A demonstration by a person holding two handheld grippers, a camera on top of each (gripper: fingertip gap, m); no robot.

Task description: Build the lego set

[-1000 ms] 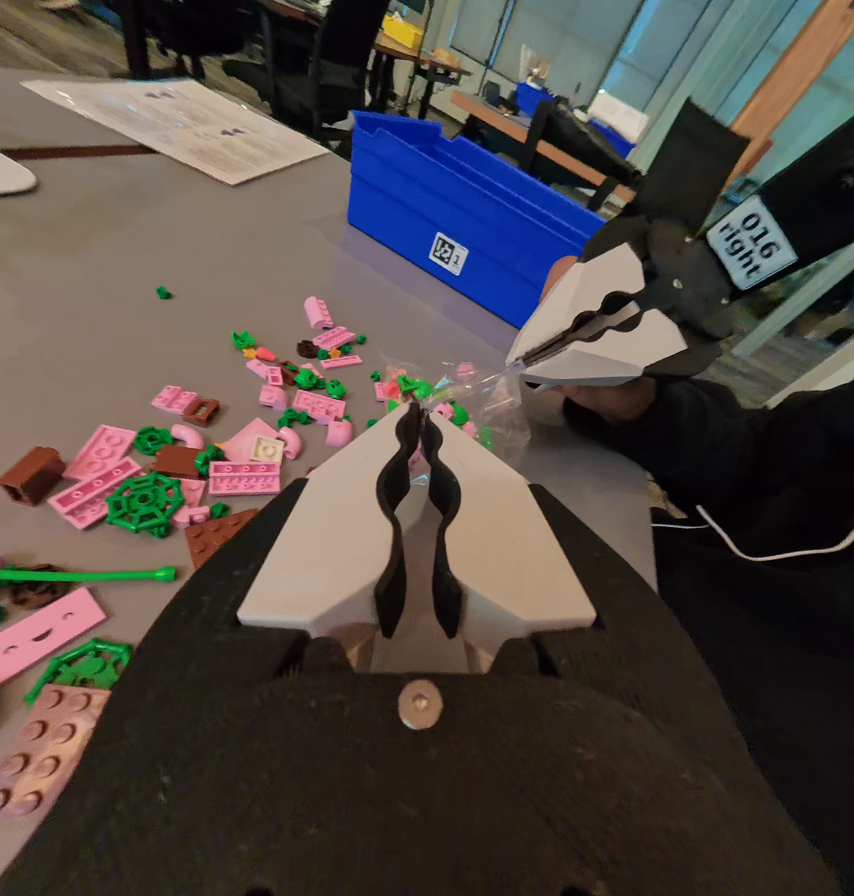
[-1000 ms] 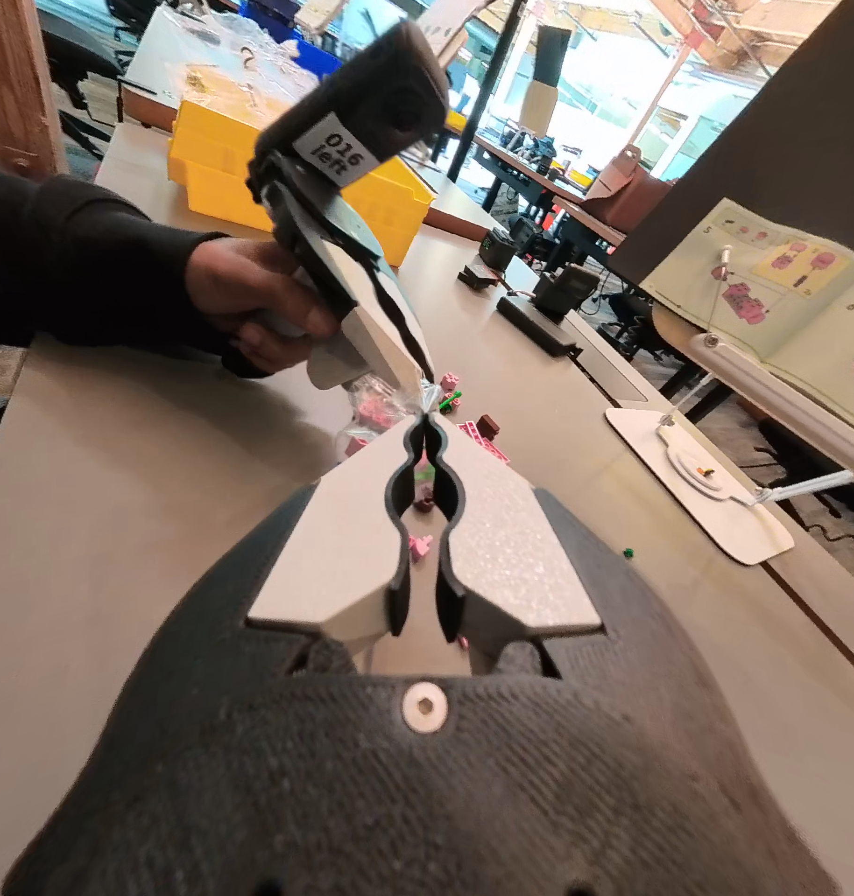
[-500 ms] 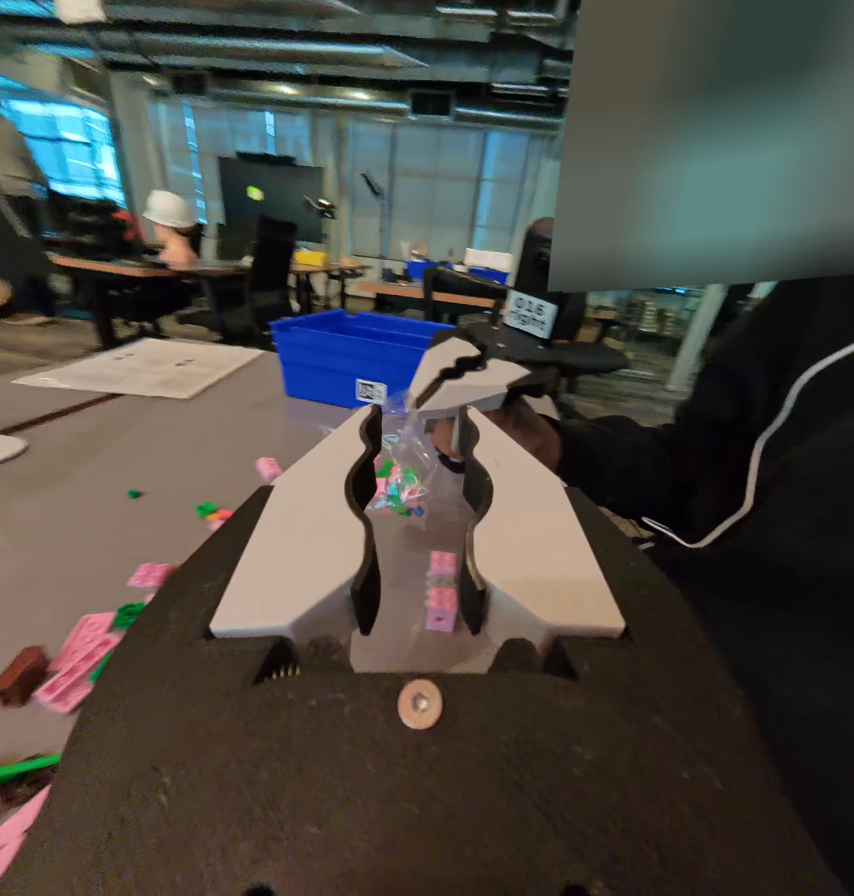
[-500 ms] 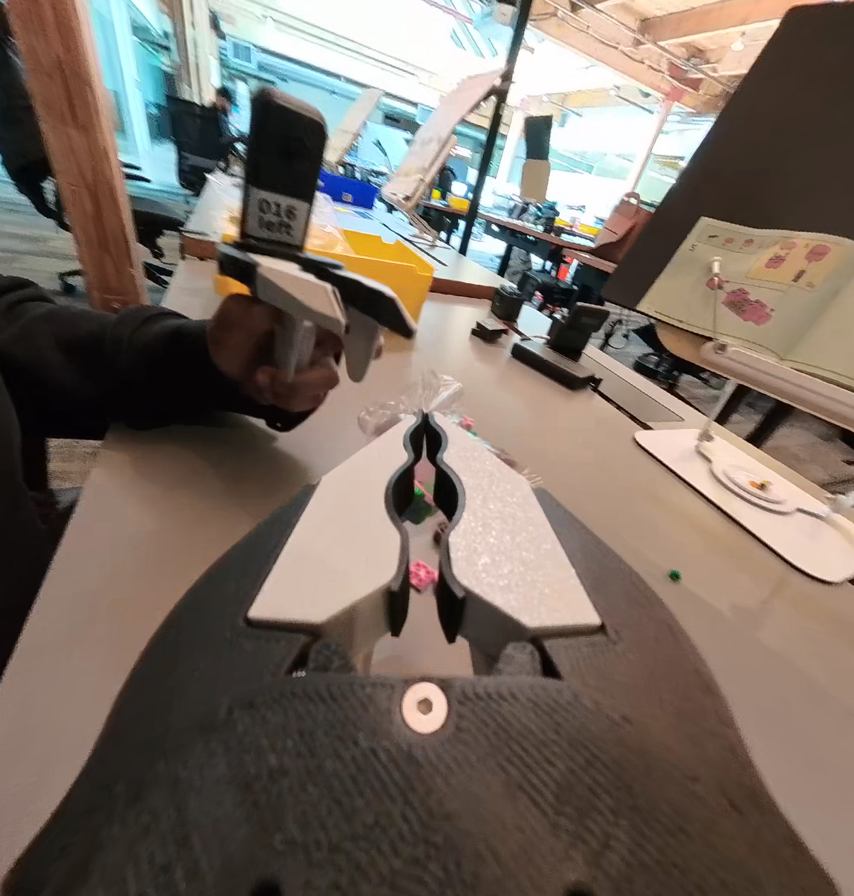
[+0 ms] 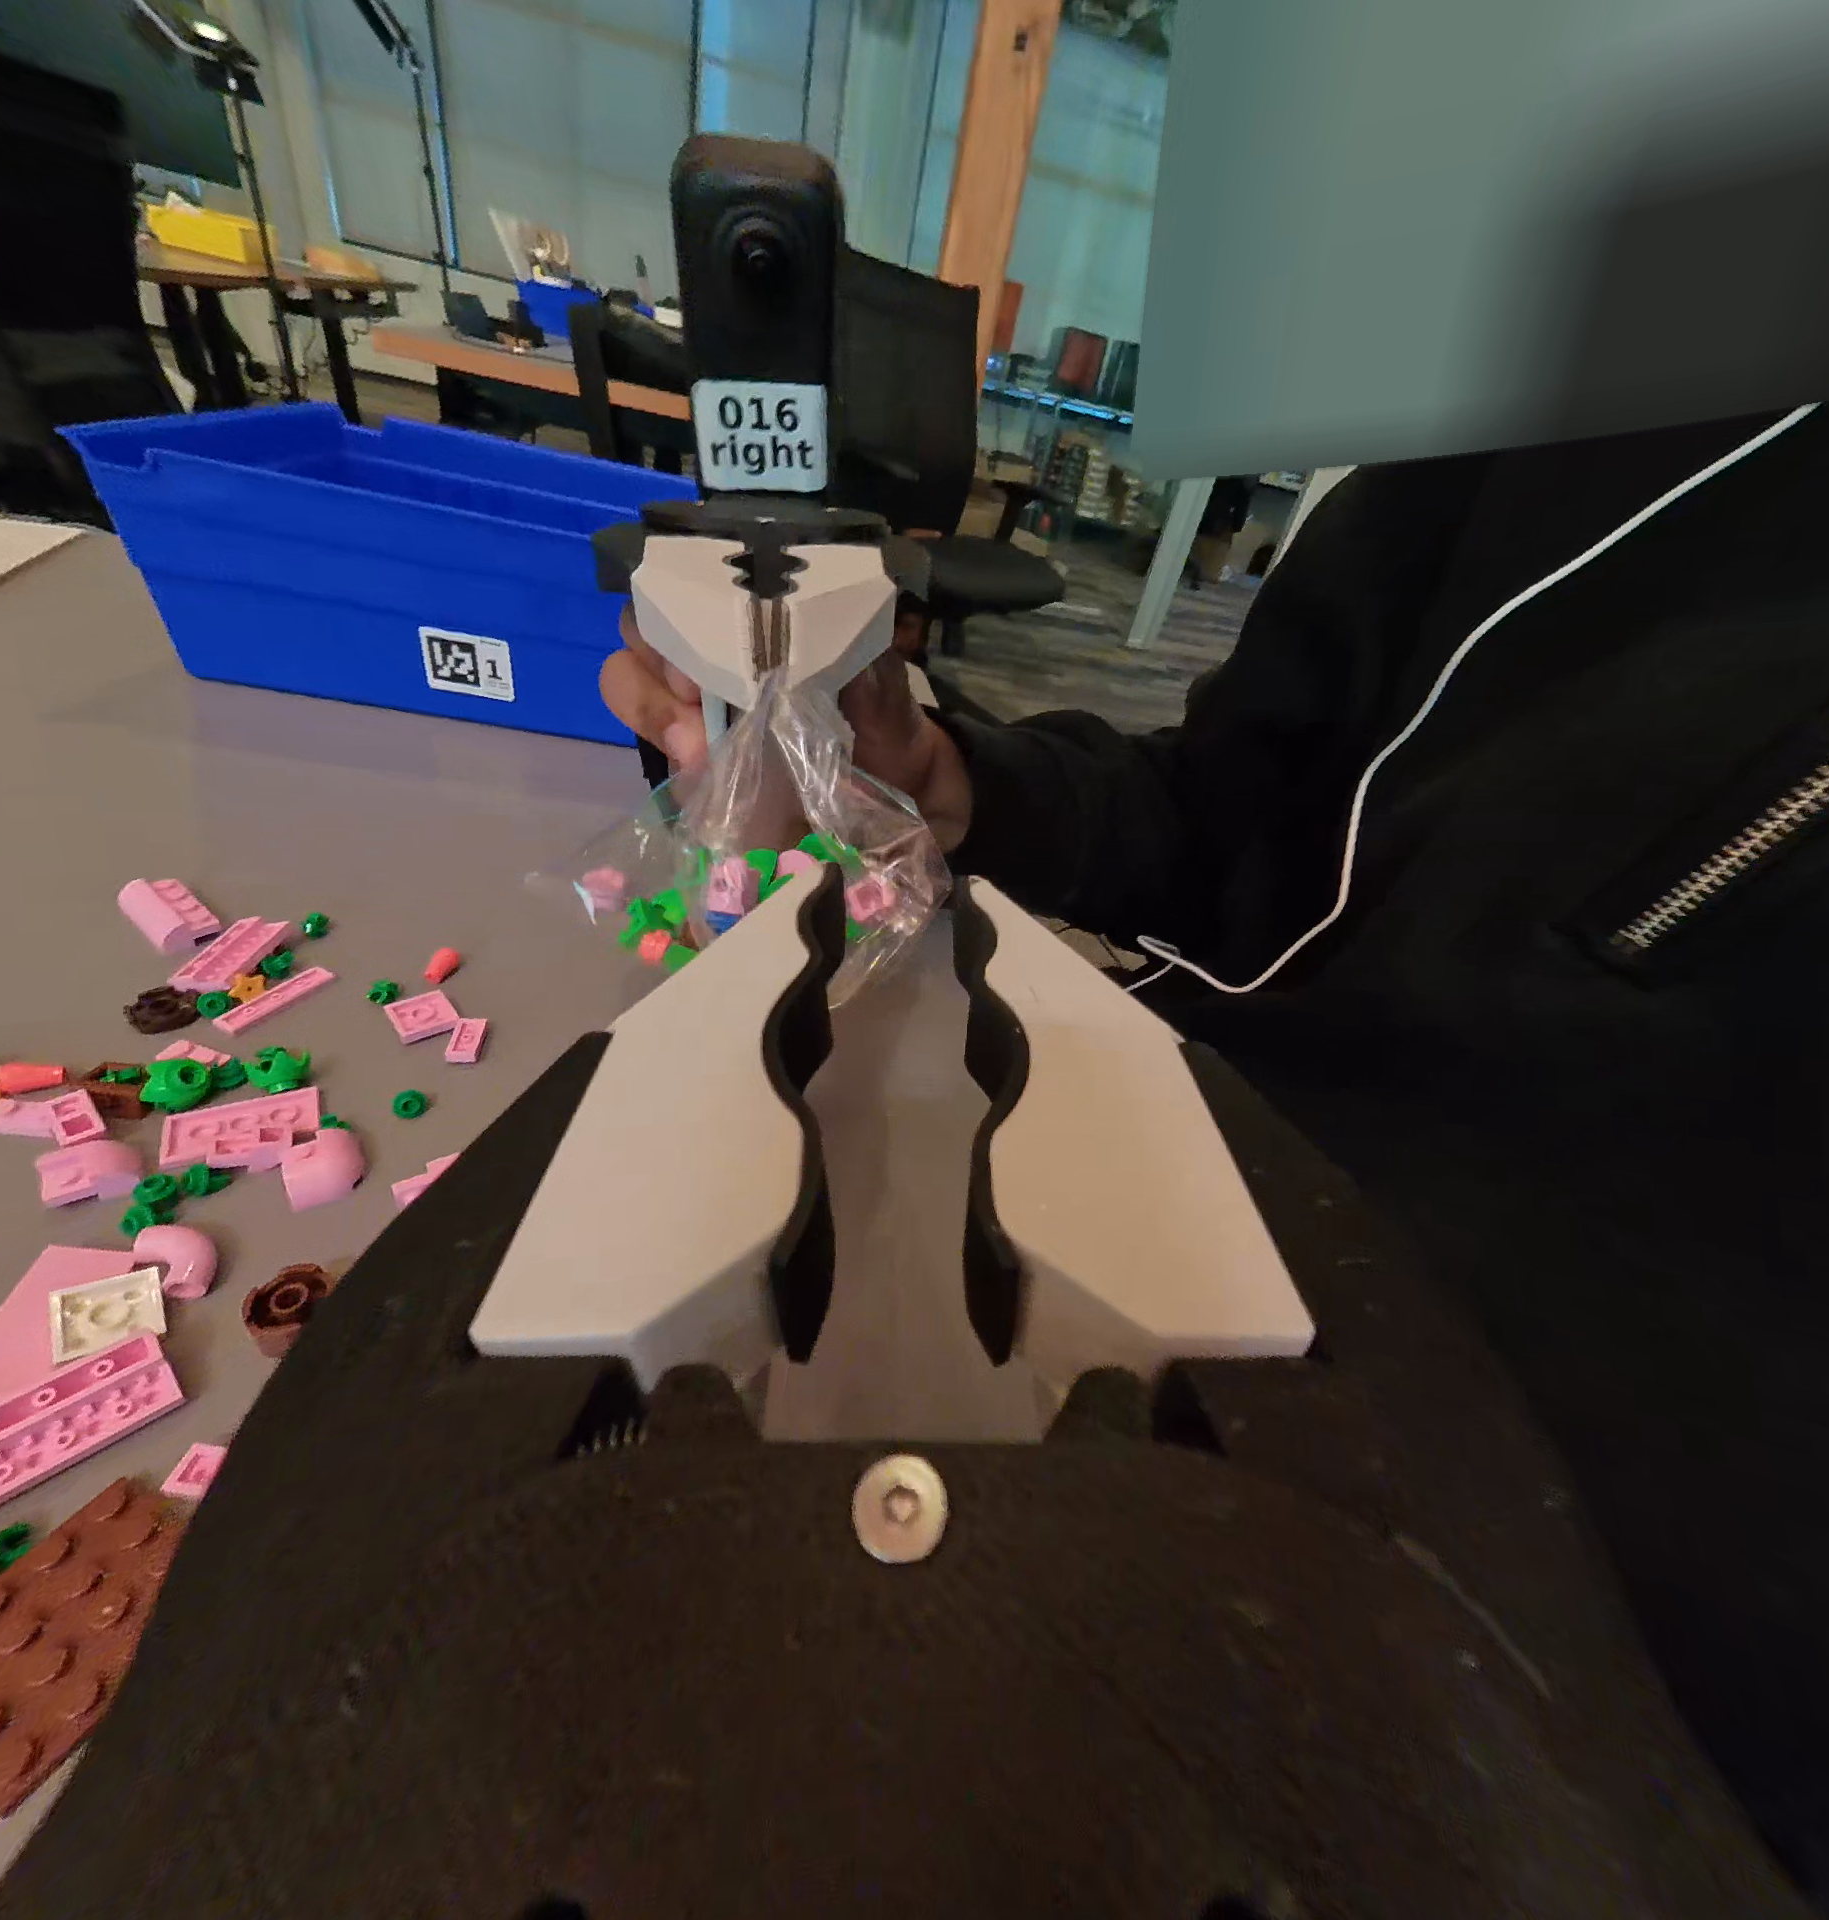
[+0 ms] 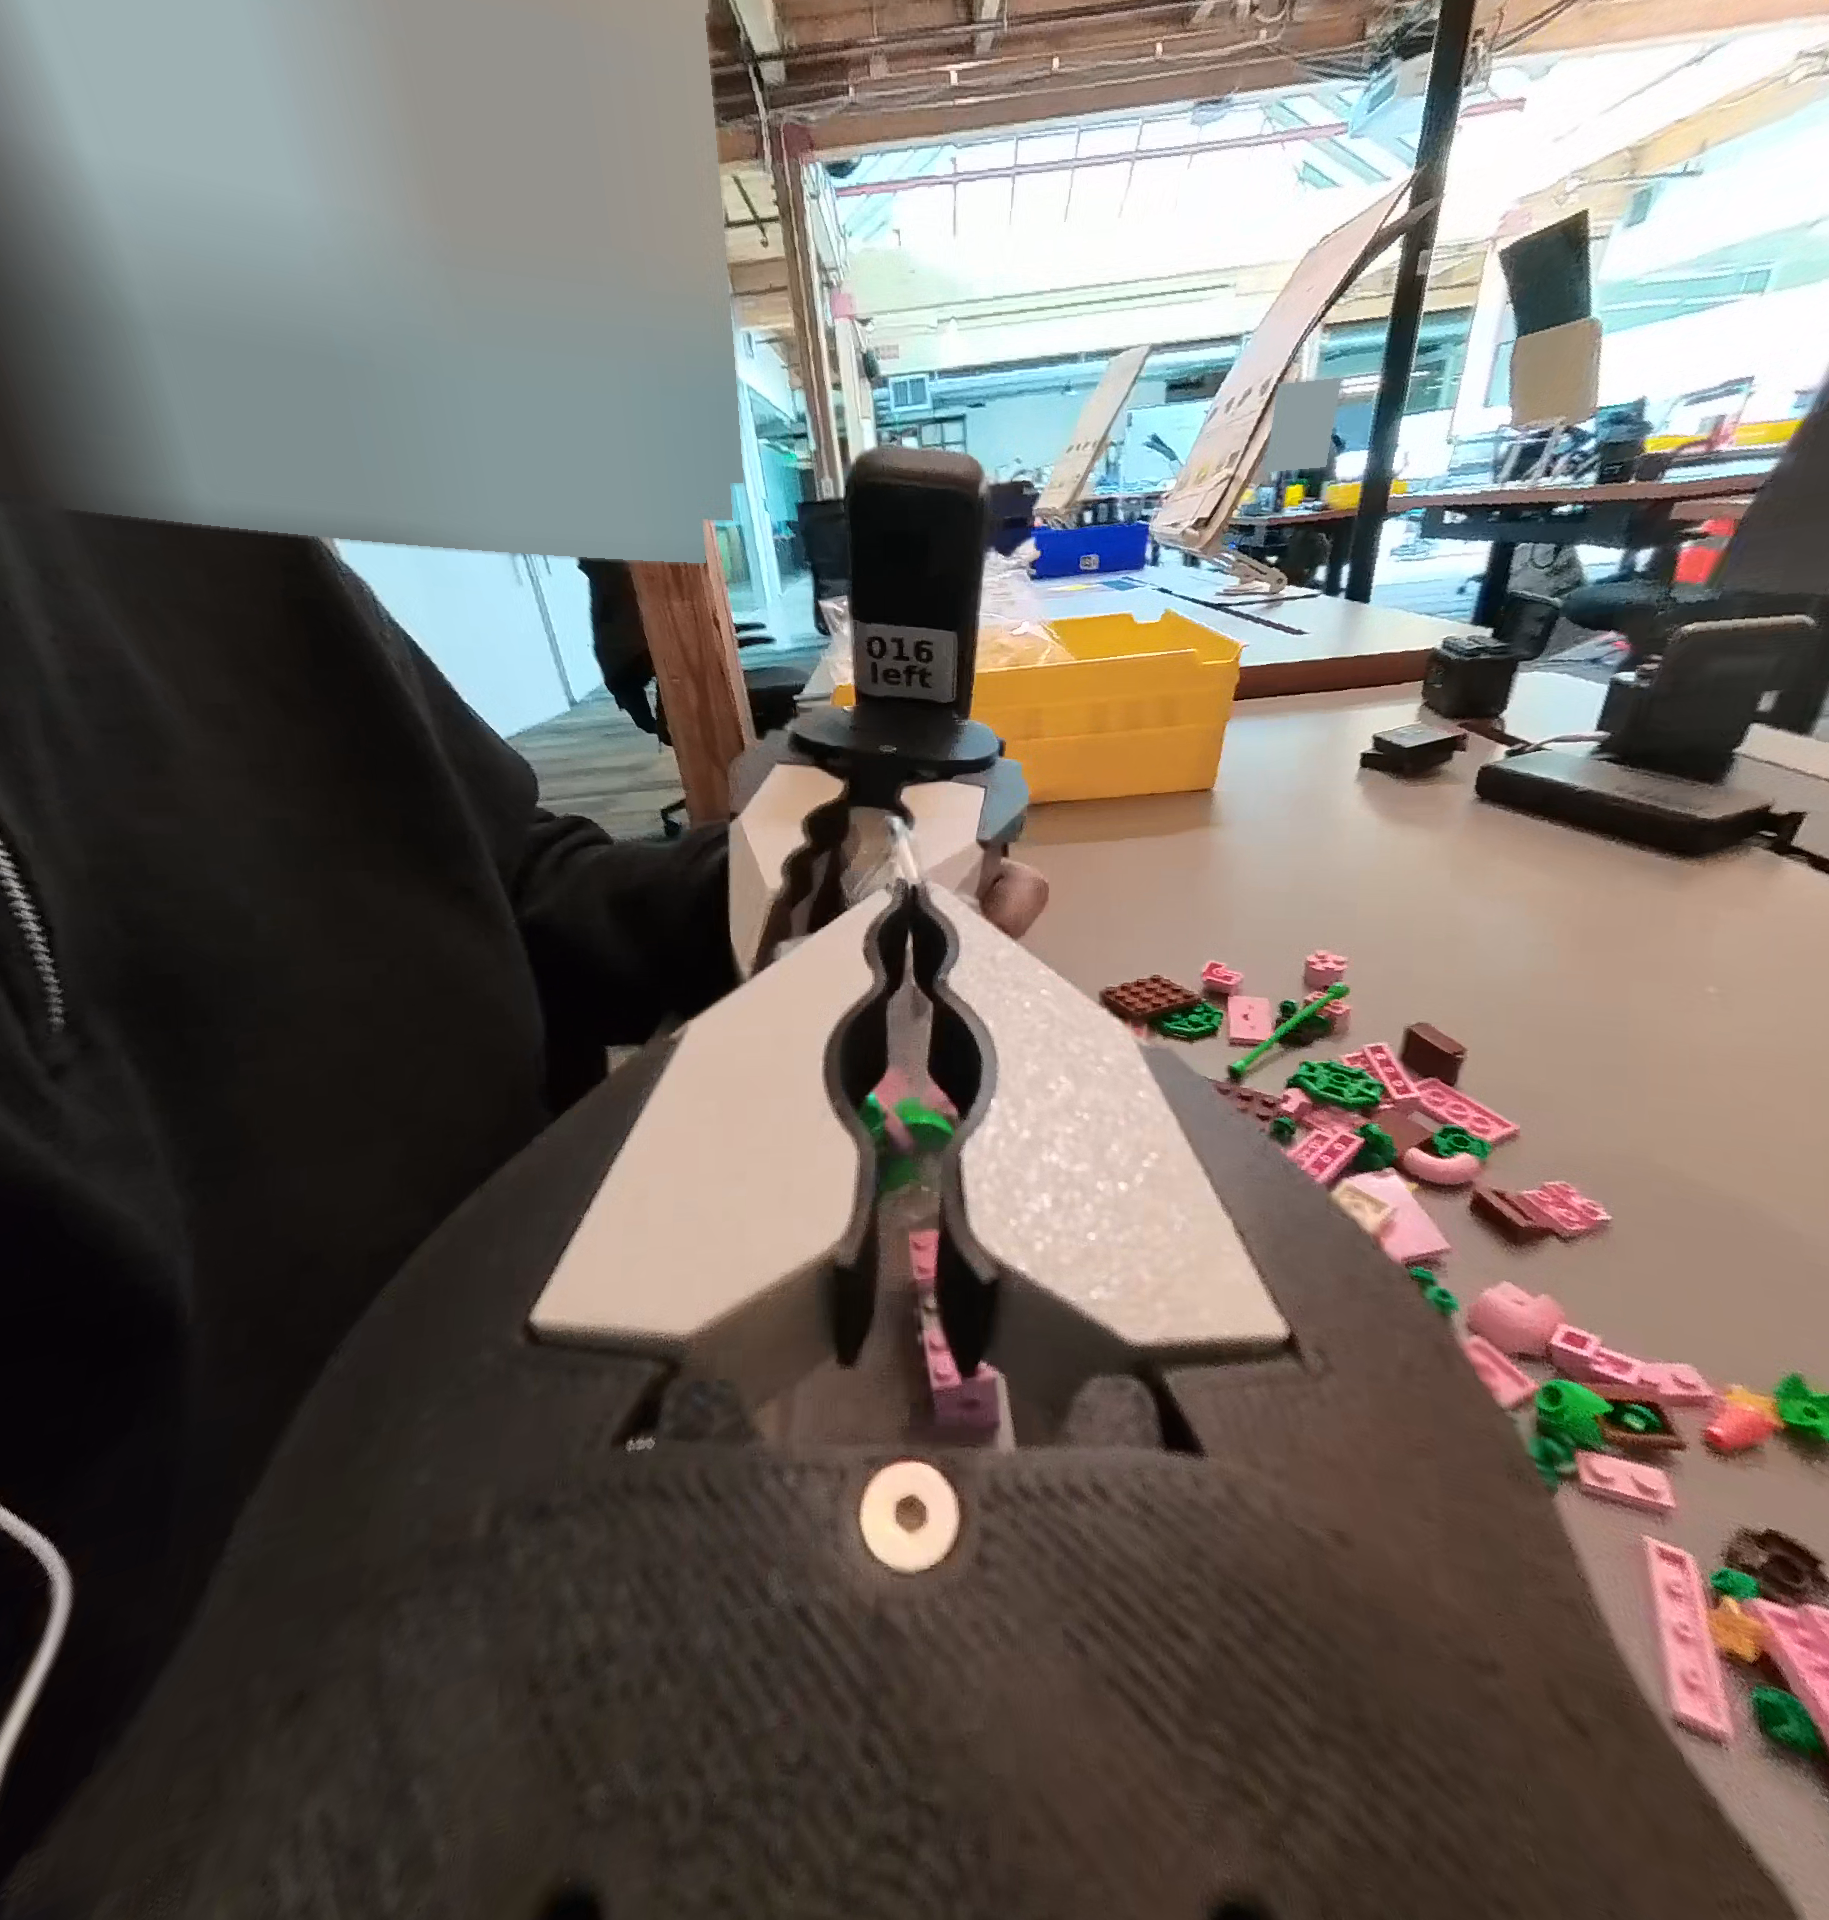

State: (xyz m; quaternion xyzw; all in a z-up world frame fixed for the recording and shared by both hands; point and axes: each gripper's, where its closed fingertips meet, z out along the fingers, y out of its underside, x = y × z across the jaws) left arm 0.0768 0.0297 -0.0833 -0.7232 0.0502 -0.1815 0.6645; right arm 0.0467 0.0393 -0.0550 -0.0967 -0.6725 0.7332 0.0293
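A clear plastic bag (image 5: pixel 785 821) of small pink and green lego pieces hangs from my right gripper (image 5: pixel 768 665), which is shut on the bag's twisted top. My left gripper (image 5: pixel 897 899) is open, and the bag's lower part sits just ahead of its fingertips, partly between them. In the right wrist view my right gripper (image 6: pixel 910 902) pinches the bag's top, and the bag's pieces (image 6: pixel 902 1127) show through the gap behind its tips. The left gripper (image 6: pixel 868 862) faces it, open, close behind. Loose pink, green and brown pieces (image 5: pixel 235 1132) lie on the grey table (image 5: pixel 370 821).
A blue bin (image 5: pixel 370 561) stands at the table's far side. A brown plate (image 5: pixel 48 1621) lies at the near left. The right wrist view shows a yellow bin (image 6: pixel 1107 707), black devices (image 6: pixel 1637 790) and the piece pile (image 6: pixel 1409 1143). The person's black jacket (image 5: pixel 1512 935) is close. Left tips to right tips: about 4 cm. The brown plate (image 5: pixel 48 1621) is about equally far from each gripper, around 20 cm.
The left gripper has opened and let go of the bag. The right gripper has lifted the bag off the table, and both grippers have turned to face each other.
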